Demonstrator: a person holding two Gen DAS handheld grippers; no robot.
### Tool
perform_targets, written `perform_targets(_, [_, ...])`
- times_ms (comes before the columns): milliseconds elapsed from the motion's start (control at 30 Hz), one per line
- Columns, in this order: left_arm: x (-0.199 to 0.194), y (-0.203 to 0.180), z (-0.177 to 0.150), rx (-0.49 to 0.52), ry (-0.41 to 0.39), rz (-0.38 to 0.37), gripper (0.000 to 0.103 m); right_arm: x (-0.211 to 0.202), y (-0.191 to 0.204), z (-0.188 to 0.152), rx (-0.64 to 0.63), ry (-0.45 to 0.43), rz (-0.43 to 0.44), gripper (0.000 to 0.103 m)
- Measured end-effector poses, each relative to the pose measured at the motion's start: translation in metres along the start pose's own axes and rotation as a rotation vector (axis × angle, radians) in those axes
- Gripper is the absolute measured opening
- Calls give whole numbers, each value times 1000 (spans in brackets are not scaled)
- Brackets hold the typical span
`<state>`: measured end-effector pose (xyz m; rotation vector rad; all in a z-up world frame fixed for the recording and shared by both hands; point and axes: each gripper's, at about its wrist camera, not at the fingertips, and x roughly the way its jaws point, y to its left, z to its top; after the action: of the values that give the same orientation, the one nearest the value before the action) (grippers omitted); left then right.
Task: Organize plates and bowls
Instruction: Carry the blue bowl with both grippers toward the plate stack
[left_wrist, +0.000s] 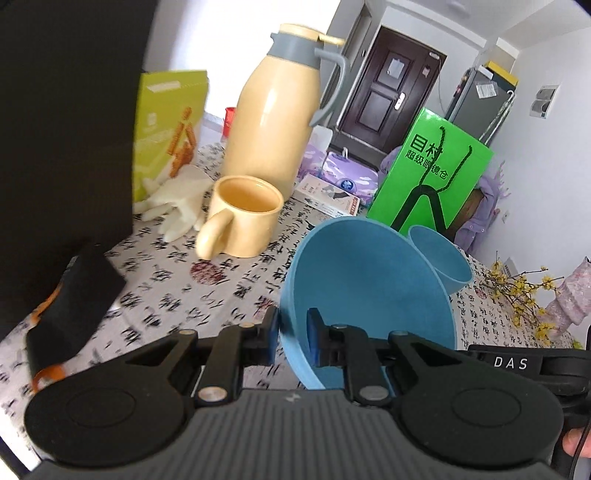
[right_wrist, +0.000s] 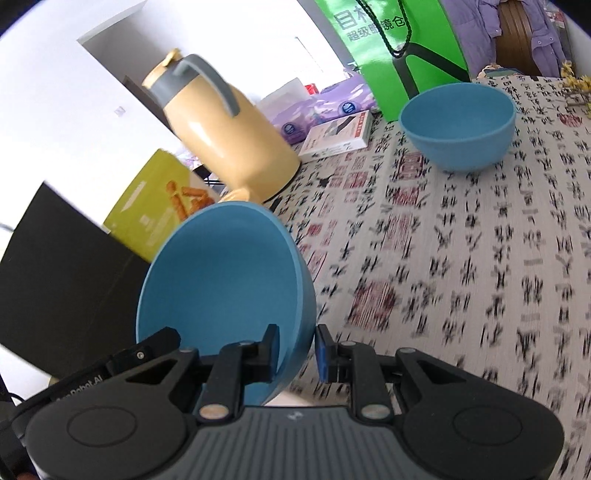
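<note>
Left tongs (left_wrist: 291, 334) and right tongs (right_wrist: 295, 354) both clench the blue bowl's (left_wrist: 369, 280) rim.

A lived-in home: a dark panelled entrance door (left_wrist: 388, 85), a fridge (left_wrist: 480, 99), and a cloth-covered counter (left_wrist: 229, 295) crowded with a thermos jug (left_wrist: 273, 110) and snack box (left_wrist: 166, 129).

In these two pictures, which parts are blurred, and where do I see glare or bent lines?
Left wrist view: the tablecloth smears at lower left, the yellow jug shows a soft sheen, and the doorway leans from fisheye bending. Right wrist view: the cloth print blurs strongly at lower right, the wall at upper left is washed out white, while the held blue bowl stays sharp.
</note>
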<state>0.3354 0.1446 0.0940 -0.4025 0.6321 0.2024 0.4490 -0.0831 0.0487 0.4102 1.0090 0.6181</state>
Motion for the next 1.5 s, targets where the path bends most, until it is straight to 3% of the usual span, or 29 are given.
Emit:
perform_targets(433, [-98,18,-81,-8,-174,72,16,-53,48,-98,-148,-114,30,20])
perform_targets(767, [-154,18,-140,54,-274,146,16,-94,64,-172,-240,-216,62,20])
perform_targets(900, [-169,18,-159,64,-278,150,16,-108,67,-198,-280,-258,45,20])
perform_targets(1233, [-179,17,-184,55,-251,140,16,-118,49,-235,-245,-232,34,20])
perform_targets(1500, [-177,-10,-187,88,-242,55,16,-146,26,-240,-198,-317,-2,20])
